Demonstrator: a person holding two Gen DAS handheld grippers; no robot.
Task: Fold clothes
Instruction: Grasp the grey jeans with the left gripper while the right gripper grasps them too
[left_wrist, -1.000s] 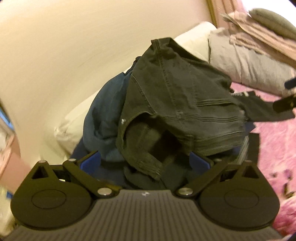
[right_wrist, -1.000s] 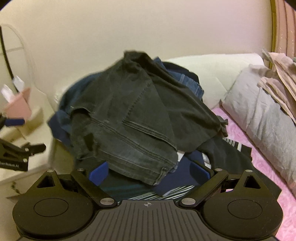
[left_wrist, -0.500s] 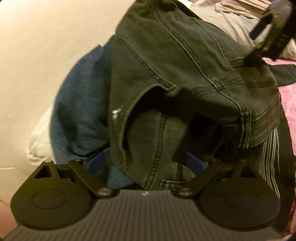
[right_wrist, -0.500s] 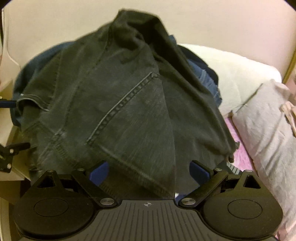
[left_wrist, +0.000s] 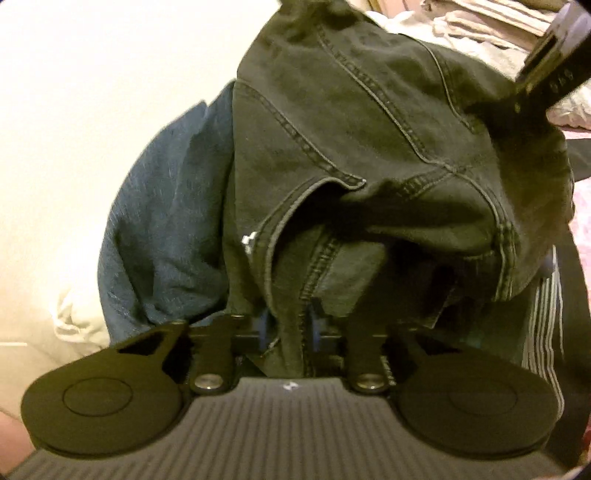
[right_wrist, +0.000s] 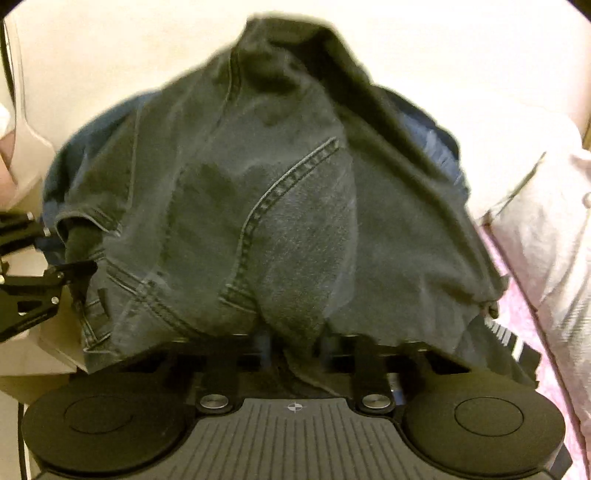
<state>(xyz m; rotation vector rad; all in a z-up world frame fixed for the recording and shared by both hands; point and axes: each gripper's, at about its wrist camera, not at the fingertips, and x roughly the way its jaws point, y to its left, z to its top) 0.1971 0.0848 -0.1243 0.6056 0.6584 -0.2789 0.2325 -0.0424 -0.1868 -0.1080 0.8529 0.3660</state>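
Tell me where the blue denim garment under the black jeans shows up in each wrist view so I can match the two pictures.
Left wrist view: the blue denim garment fills the left-centre, bulging out left of the black jeans.
Right wrist view: only slivers of it show, one at the jeans' upper left edge, another at their upper right.
Shared landmark: the black jeans, draped over the pile and pinched in both the left tool and the right tool.
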